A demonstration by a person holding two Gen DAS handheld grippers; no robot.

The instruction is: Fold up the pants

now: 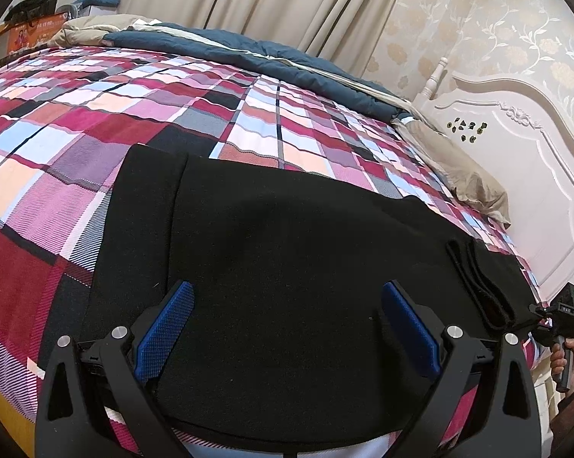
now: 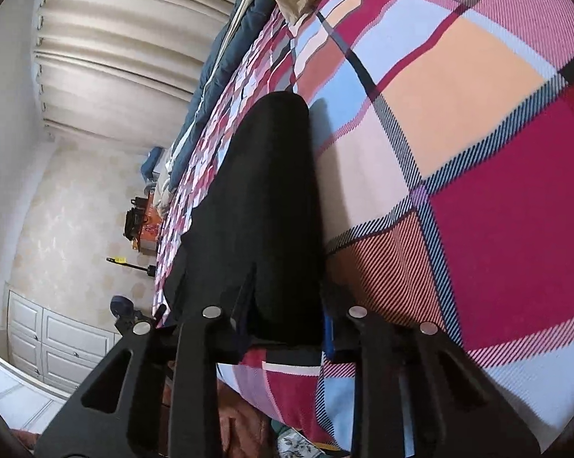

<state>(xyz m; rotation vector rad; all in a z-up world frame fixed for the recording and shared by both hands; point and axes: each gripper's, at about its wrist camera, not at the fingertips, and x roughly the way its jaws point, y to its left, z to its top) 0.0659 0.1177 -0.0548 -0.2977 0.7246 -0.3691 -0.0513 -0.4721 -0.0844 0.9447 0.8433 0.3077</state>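
Observation:
Black pants (image 1: 279,252) lie flat on the plaid bed (image 1: 96,122), with the waistband end (image 1: 481,286) at the right near the bed's edge. My left gripper (image 1: 287,328) hovers just above the pants near the front edge, jaws wide open, blue pads (image 1: 164,339) empty. My right gripper (image 1: 554,324) shows at the far right, at the waistband end. In the right wrist view the right gripper (image 2: 287,305) is closed around the edge of the pants (image 2: 264,206), which stretch away from it along the bed.
A blue quilt (image 1: 248,49) and beige pillows (image 1: 458,168) lie along the far side and head of the bed. A white headboard (image 1: 516,145) stands at right. Curtains (image 1: 287,0) hang behind. White cabinets (image 2: 57,339) stand beyond the bed.

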